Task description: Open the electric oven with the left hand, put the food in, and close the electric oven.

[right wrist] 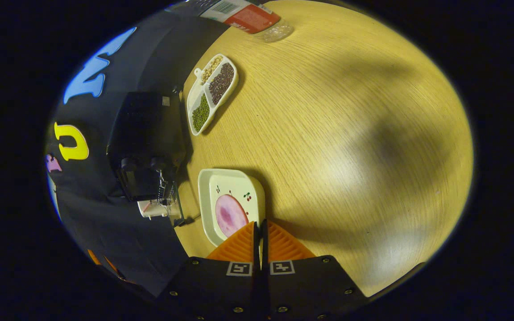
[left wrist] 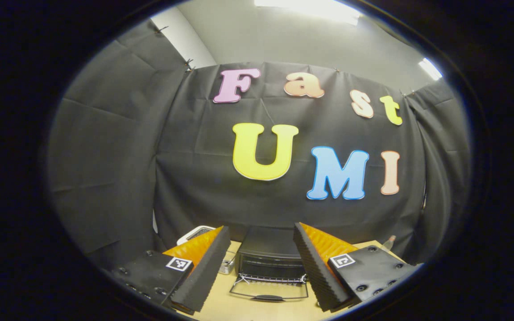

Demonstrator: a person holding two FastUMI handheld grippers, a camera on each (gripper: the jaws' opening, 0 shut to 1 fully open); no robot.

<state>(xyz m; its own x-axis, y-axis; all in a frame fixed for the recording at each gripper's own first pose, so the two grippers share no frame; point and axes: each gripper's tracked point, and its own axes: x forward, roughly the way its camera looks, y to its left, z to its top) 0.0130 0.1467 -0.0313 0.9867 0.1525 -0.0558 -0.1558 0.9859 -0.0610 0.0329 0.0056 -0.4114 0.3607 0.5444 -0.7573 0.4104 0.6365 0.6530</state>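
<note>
With the black electric oven (left wrist: 269, 256) door lying open, the right gripper (right wrist: 259, 227) is pinching the white square plate (right wrist: 230, 207) rim and should be carrying it level toward the cavity, while the left gripper (left wrist: 261, 249), fingers spread, is hanging clear.

A staged recording booth rather than a lived-in kitchen: black cloth (left wrist: 118, 147) is hanging as the wall on the far and side faces, clipped at its top edge, with a plain pale wall (left wrist: 248, 40) and ceiling strip lights (left wrist: 310, 8) showing above it. A light wooden worktop (right wrist: 337, 133) is carrying kitchen props: a small black electric oven (left wrist: 269, 256) standing against the cloth with its door lying open, a divided dish of dried beans (right wrist: 211, 91), and a square plate (right wrist: 230, 205) holding a pink slice of food (right wrist: 230, 216).
</note>
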